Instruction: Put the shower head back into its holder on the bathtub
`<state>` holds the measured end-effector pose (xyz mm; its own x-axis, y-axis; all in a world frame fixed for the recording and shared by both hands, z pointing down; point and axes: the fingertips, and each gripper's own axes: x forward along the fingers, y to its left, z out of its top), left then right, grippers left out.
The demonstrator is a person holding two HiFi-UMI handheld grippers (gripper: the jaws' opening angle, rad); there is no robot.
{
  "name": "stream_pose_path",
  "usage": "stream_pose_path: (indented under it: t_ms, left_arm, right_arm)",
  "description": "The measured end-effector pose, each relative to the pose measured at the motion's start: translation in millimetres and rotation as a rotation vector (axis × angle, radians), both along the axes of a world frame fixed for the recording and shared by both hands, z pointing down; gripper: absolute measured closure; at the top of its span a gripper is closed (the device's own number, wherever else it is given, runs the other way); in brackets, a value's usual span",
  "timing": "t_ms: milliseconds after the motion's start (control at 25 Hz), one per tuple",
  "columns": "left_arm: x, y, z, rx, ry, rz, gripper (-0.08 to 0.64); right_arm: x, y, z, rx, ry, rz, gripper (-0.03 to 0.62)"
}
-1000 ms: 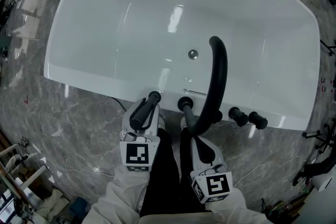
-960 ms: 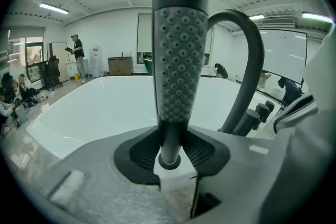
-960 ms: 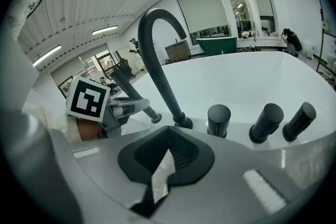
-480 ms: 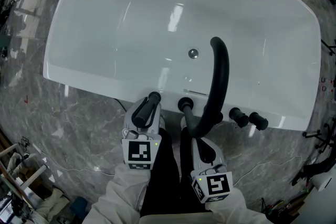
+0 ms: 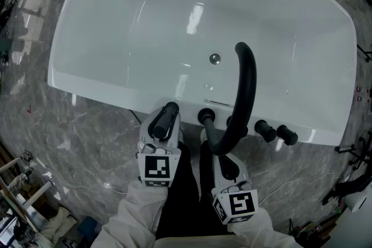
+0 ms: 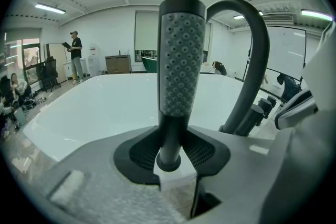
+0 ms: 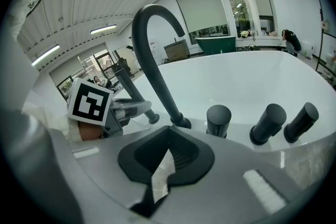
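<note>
over the last second my left gripper point(image 6: 170, 168) has crept a little forward and to the right, so its marker cube point(image 5: 156, 167) sits slightly farther from me and the shower head point(image 6: 181, 60) has edged toward the near rim of the bathtub point(image 5: 116, 96). it's a small move. i read it as lining up for the drop, not the drop itself. the head isn't seated, and the task is still open.

that left gripper is clamped tight on the thin black neck of the shower head, just above the ring at its end. the dotted spray face stands up and away along the jaws, clear of the pads. in the head view its far tip reaches the rim, just left of the curved black spout point(image 5: 247, 90).

my right gripper point(image 7: 157, 168) hangs near me on the right, beside the left one. its jaws are drawn in to a thin slit with only the marble floor point(image 5: 70, 136) showing through, so it holds nothing.

past both grippers, the spout rises from the rim. three black knobs point(image 7: 269, 122) stand to its right in a row. i can't pick out the holder itself. my guess is it sits on the rim left of the spout, hidden under the head.

farther off, the white basin lies bare around its drain point(image 5: 214, 58).
</note>
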<state>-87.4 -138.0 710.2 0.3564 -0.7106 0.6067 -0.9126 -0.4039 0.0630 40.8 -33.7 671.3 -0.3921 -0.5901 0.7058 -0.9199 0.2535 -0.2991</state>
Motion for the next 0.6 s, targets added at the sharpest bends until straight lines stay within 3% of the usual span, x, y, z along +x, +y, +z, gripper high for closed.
stream_pose_path:
  t_ms: [600]
  left_arm:
    - [-3.7,3.4,13.8,-0.047,-0.043,-0.047,0.411]
  right_arm:
    - [8.6,6.0,-2.5,0.0,0.008,0.002,0.587]
